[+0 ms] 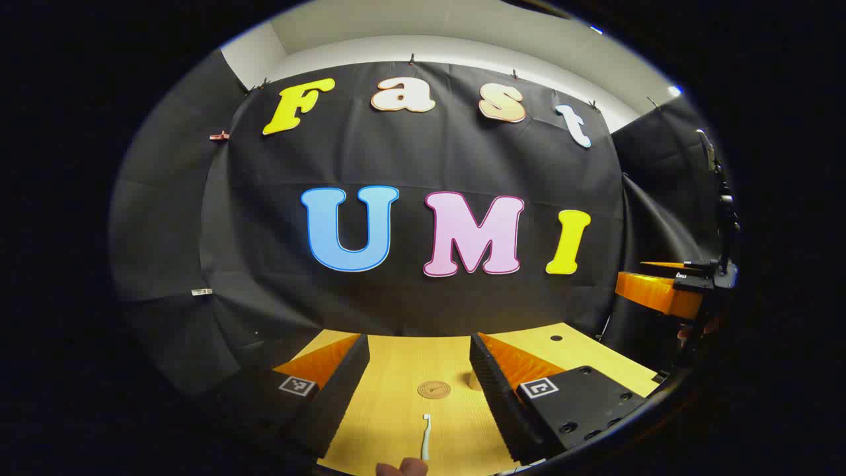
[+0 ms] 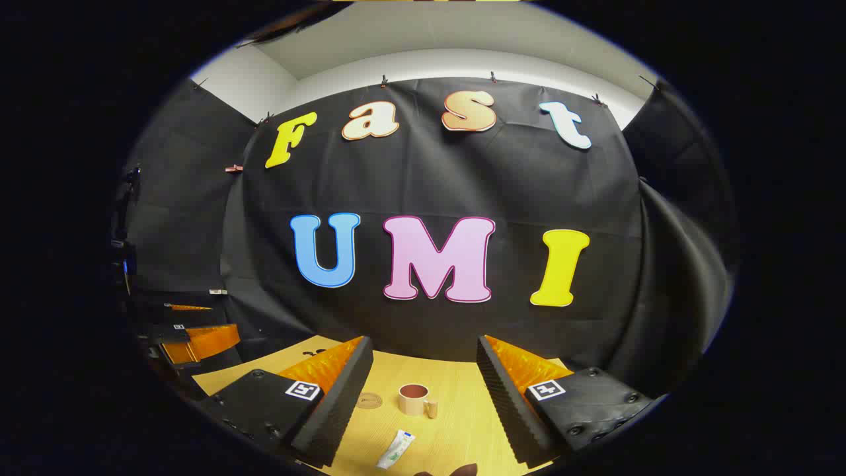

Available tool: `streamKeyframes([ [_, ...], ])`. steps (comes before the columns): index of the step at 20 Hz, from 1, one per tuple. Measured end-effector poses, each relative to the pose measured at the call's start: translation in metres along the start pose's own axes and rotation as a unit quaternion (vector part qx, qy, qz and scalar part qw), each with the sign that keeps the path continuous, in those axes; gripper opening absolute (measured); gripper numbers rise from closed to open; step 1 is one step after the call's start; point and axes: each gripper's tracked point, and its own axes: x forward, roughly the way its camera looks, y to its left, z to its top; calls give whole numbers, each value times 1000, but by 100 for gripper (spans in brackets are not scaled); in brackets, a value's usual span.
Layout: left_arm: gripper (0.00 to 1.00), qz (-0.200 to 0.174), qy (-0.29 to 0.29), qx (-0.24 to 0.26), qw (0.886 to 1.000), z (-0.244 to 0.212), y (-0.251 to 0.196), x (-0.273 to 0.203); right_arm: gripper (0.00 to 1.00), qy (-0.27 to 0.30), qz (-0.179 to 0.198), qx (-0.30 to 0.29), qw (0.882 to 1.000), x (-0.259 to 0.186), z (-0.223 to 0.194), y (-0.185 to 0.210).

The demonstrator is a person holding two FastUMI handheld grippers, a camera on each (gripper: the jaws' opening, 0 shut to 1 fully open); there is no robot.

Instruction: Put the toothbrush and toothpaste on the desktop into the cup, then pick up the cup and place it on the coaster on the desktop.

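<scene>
Brush (image 1: 426, 436): lies between your left gripper's (image 1: 418, 383) spread fingers.
Paste (image 2: 395, 449): between your right gripper's (image 2: 423, 387) spread fingers.
Cup (image 2: 414, 398): upright beside coaster (image 2: 369, 400).

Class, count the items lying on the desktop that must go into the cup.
2: the toothbrush lies nearest the left tongs, before the coaster; the toothpaste lies before the cup.

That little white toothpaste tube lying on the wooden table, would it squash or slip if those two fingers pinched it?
The white toothpaste tube looks soft-sided, so it would probably dent under a pinch. It lies flat on the yellow wooden desktop, so it seems unlikely to roll. Its smooth skin might slide a little. It looks light for its size.
</scene>
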Motion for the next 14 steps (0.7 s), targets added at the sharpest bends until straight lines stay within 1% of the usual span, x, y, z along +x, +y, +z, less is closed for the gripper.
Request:
streamKeyframes([
  [14, 96, 10, 5, -1, 1000, -3, 1, 11, 97, 9, 9, 1, 1000, 14, -7, 1],
])
